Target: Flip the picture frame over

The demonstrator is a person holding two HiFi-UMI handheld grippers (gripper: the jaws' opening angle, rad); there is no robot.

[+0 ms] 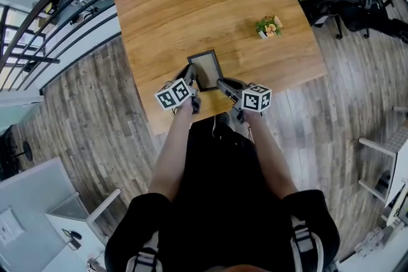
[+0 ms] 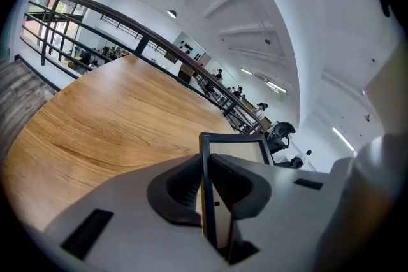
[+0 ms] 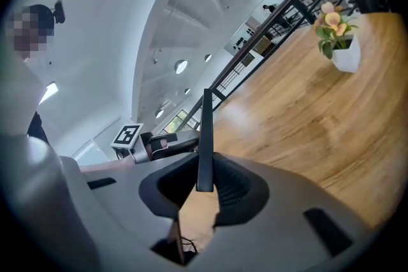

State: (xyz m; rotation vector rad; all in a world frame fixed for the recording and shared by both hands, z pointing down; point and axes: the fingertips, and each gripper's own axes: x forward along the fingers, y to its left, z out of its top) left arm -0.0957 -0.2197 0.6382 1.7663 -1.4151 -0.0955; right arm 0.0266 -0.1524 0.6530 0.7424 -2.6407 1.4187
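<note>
**Wooden table with one potted plant**

A light-brown wooden table with rounded corners is seen standing on a grey-brown plank floor. A small flowering plant in a white pot is set upright on it, near the right edge and well apart from the near edge. A picture frame is seen at the near edge; whether it touches the top cannot be told.

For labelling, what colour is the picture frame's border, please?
Black; picture frame shows best in left gripper view.
</note>
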